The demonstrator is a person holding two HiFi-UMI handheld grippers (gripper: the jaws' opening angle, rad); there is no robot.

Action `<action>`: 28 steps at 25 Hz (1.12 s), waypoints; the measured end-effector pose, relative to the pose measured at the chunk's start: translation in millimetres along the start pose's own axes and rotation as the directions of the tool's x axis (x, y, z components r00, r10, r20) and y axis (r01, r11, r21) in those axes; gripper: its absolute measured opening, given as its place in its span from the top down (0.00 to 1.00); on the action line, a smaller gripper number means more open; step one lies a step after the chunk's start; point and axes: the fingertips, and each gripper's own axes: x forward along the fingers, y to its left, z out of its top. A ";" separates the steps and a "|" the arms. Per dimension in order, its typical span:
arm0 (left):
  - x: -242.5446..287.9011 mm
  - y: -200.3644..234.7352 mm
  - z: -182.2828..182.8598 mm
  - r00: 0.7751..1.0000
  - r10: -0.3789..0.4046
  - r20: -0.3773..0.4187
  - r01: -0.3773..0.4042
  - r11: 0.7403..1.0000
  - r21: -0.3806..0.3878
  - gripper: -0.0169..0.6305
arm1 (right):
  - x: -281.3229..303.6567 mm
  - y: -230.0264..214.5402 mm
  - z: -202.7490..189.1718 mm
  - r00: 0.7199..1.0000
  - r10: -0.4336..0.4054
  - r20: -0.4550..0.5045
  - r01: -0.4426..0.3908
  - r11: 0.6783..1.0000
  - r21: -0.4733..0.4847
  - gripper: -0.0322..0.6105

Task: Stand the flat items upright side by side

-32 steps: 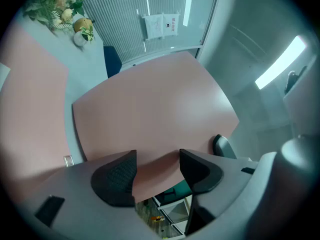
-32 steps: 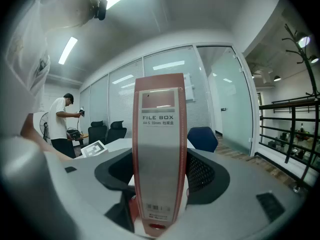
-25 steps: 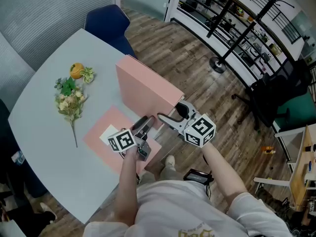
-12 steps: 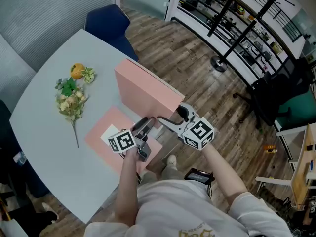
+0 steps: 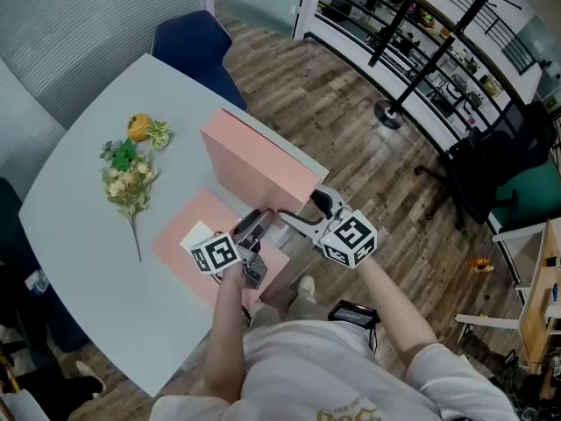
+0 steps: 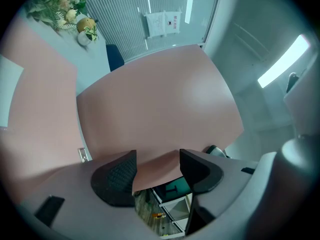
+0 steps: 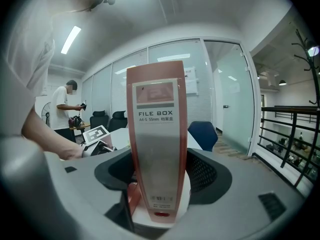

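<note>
Lying at the left of the head view, a spray of flowers [image 5: 125, 178] rests on the pale table [image 5: 88, 270]. Right of it, near the centre, one pink file box [image 5: 200, 211] lies flat on the table. Just below and right of that, the left gripper [image 5: 261, 220] has its jaws set wide. In the left gripper view a lower corner of the second file box [image 5: 254, 160] shows in the gap, and I cannot tell whether the pads touch it. That second box stands on edge at the centre, above the flat one. At its lower right end the right gripper [image 5: 302, 207] is clamped across the labelled spine.
</note>
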 end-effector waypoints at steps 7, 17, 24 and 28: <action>-7.8 -0.1 1.1 1.000 0.004 0.007 -0.004 1.000 -0.001 0.57 | -2.0 -0.4 -1.7 1.000 -0.024 0.003 0.024 0.999 0.031 0.47; -21.8 -1.5 3.3 1.000 0.016 0.013 -0.016 1.000 0.026 0.58 | -16.7 -1.7 -6.4 0.997 -0.083 0.005 0.083 0.994 0.078 0.47; -34.2 1.3 1.8 0.997 0.068 -0.033 -0.064 0.992 0.110 0.58 | -44.8 -5.7 -16.3 0.984 -0.175 0.039 0.164 0.967 0.193 0.47; -44.2 7.4 1.1 0.987 0.137 -0.085 -0.115 0.968 0.223 0.57 | -60.1 -5.2 -30.9 0.975 -0.217 0.046 0.199 0.947 0.252 0.47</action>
